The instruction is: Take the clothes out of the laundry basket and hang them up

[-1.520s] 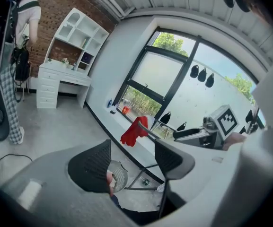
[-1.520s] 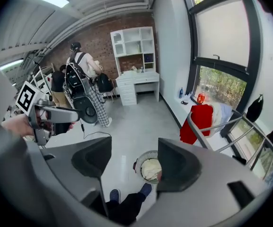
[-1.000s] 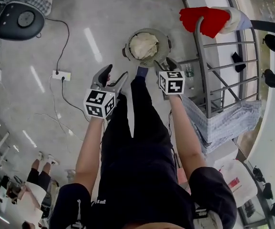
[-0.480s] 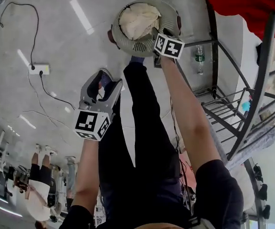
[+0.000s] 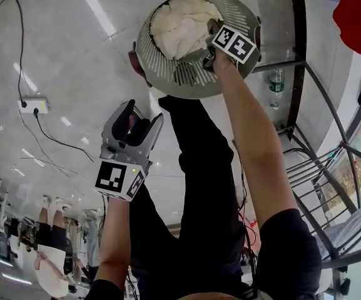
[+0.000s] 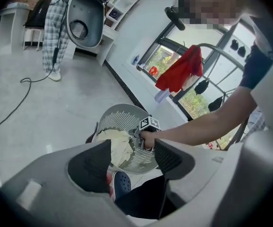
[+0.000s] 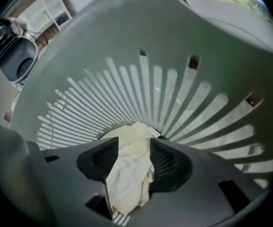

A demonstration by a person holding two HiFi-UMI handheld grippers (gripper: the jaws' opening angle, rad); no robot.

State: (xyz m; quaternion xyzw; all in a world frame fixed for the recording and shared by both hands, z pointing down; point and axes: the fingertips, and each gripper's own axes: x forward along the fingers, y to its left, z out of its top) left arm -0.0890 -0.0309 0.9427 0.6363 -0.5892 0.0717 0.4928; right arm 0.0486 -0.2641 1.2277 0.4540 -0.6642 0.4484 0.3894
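A round grey slatted laundry basket (image 5: 186, 77) stands on the floor at the person's feet, with a cream cloth (image 5: 180, 27) heaped inside. My right gripper (image 5: 208, 52) reaches down into it, its marker cube on top. In the right gripper view the right gripper (image 7: 132, 157) has just been closing its jaws, which now stand apart with the cream cloth (image 7: 129, 174) bunched between them and the basket wall (image 7: 164, 98) behind. My left gripper (image 5: 144, 111) hangs open and empty beside the person's leg, short of the basket (image 6: 122, 119).
A metal drying rack (image 5: 299, 74) stands right of the basket, with a red garment (image 5: 355, 17) hung on it and a bottle (image 5: 278, 83) at its foot. A power strip (image 5: 33, 105) and cable lie on the floor at left. Another person (image 5: 49, 274) stands at bottom left.
Both grippers have dropped low. The right one went from above the basket rim down into the basket onto the cream cloth. The left one sank beside the leg, still empty.
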